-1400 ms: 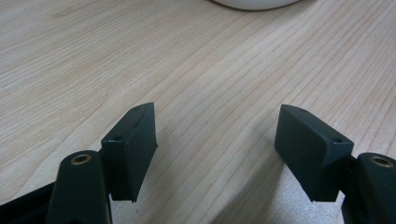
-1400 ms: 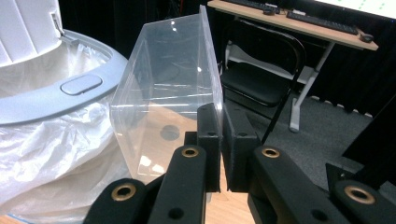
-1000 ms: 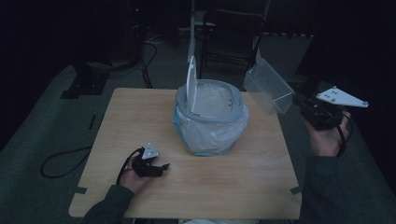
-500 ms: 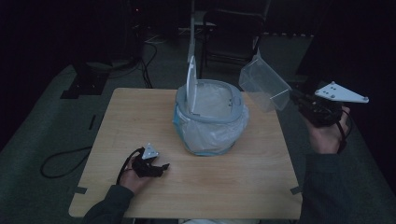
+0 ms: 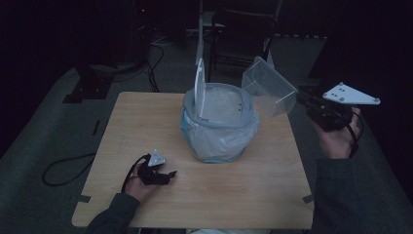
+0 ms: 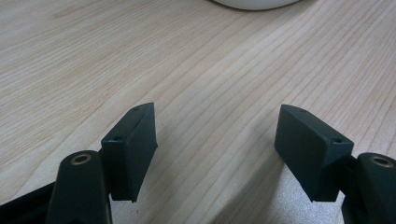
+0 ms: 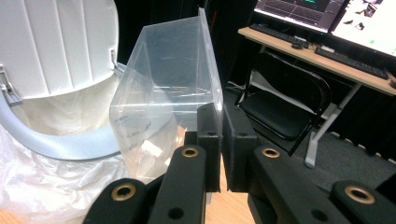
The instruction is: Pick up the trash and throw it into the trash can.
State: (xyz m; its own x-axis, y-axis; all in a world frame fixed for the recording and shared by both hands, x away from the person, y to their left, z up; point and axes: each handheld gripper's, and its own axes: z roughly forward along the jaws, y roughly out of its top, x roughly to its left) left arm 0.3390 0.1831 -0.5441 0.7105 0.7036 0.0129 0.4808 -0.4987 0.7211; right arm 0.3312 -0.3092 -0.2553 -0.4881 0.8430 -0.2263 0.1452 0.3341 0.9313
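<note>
Right gripper (image 5: 303, 99), raised off the right edge of the table (image 5: 209, 195), jaws clamped on one wall of a clear plastic container (image 5: 269, 86); in the right gripper view, black jaws nearly together with the thin clear wall (image 7: 212, 100) pinched between them. Container held in the air, tilted, just beside and above the right rim of the bin (image 5: 219, 122), open side apparently turned toward the bin, though hard to tell in the dim high view. Pale scraps faintly visible through the clear wall low in the right gripper view, possibly contents or merely the bag behind. Bin standing near the middle of the table, lined with a thin white bag (image 5: 214, 144) bulging below a grey-blue rim (image 7: 60, 147), white lid (image 5: 198, 87) standing upright at the bin's left side. Left gripper (image 5: 165, 176) resting low on the near left part of the table, well apart from the bin; in the left gripper view, jaws wide apart with bare wood grain (image 6: 210, 93) between them, nothing held. Beyond the table, a dark folding chair (image 7: 285, 100) and a desk with screens (image 7: 327, 21).
</note>
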